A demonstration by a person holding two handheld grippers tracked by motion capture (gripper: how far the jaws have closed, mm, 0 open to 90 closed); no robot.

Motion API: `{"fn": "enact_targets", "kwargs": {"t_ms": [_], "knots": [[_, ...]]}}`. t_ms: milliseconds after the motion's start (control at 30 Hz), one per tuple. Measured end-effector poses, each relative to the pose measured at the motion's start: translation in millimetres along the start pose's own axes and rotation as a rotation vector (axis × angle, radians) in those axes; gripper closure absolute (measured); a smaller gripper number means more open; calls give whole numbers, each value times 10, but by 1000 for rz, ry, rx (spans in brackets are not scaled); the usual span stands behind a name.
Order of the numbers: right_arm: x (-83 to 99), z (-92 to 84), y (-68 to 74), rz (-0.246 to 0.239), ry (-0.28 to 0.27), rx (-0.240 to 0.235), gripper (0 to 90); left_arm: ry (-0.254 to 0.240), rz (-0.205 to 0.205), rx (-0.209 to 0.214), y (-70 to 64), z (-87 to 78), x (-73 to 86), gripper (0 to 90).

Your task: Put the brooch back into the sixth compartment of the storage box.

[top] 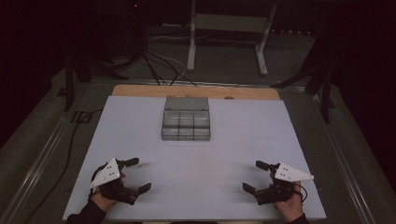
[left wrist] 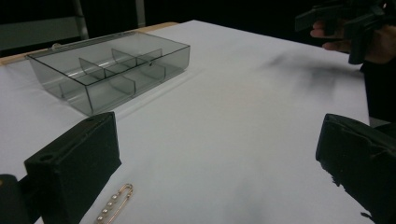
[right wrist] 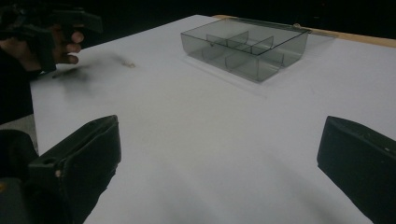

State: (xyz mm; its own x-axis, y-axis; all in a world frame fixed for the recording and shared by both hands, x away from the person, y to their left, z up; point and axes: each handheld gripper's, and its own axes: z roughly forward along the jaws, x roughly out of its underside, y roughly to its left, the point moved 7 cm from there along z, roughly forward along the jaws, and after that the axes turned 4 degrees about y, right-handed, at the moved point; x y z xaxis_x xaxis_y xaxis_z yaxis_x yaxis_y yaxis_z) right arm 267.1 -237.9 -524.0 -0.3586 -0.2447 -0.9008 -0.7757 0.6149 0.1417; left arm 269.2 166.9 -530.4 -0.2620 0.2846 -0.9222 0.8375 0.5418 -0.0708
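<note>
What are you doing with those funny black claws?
A person holds a gripper in each hand at a white table. The left gripper and the right gripper both rest near the front edge, fingers wide open, holding nothing. A small pearl-studded pin lies on the table just by the left gripper. Farther back sits a clear plastic box with dividers, its lid open and its compartments looking empty. Nothing has been picked up yet.

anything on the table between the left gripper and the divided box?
Only a small pin close by the left gripper; the rest up to the box is bare, per the high view.
</note>
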Motion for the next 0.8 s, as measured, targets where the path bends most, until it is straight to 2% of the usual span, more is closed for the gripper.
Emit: {"fn": "enact_targets", "kwargs": {"t_ms": [200,333,400,500,800], "knots": [[2,-6,-12,2,2,11,0,18,9,-3,1,7,17,11],[10,18,-9,0,25,4,0,33,-3,1,12,15,33,11],[-1,24,-3,5,18,-1,0,61,10,3,4,25,48,11],[-19,19,-3,14,6,-13,0,68,22,17,-29,24,39,11],[-58,-16,5,31,-27,-22,0,63,73,57,-94,-12,-109,11]]}}
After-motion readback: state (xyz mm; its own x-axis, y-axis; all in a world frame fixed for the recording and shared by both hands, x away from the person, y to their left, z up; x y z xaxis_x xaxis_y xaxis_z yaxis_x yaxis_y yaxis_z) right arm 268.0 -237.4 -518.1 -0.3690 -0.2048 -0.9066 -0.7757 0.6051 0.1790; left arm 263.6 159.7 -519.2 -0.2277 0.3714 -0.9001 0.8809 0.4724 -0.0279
